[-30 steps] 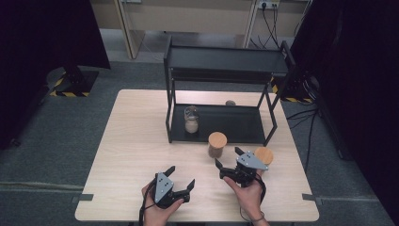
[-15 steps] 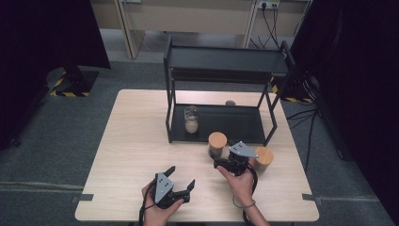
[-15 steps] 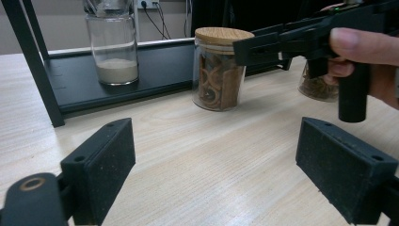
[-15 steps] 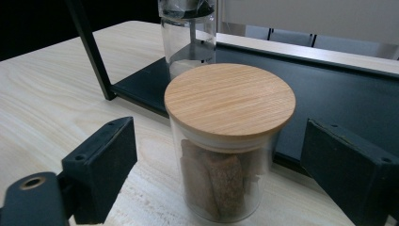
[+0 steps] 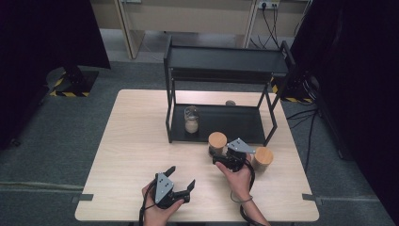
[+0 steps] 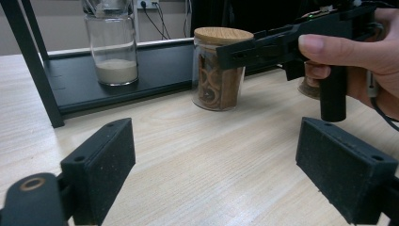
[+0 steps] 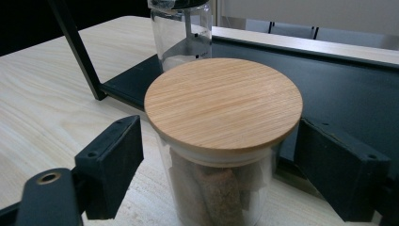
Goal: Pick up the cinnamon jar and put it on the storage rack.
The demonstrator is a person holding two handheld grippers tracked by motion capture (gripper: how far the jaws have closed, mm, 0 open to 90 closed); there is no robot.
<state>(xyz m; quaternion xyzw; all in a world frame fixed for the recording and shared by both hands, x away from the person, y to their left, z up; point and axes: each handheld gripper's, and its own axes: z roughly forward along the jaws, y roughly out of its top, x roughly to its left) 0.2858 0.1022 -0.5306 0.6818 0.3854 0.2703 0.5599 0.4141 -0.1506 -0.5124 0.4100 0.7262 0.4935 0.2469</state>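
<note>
Straddling jar (image 7: 221,141), right gripper (image 5: 225,158) open

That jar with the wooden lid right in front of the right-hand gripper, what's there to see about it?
The jar is clear glass, round and upright, closed by a flat pale wooden lid with fine grain. Inside are brown, cork-like pieces. It stands on the light wooden table, just in front of the black shelf's lower tray. The right gripper has a jaw on either side of it, open, with gaps showing, not squeezing it.

A pale wooden rectangular surface (image 5: 136,141) stands on grey carpeted floor (image 5: 47,136); black curtains (image 5: 42,33) flank beige wall panels (image 5: 188,16).
</note>
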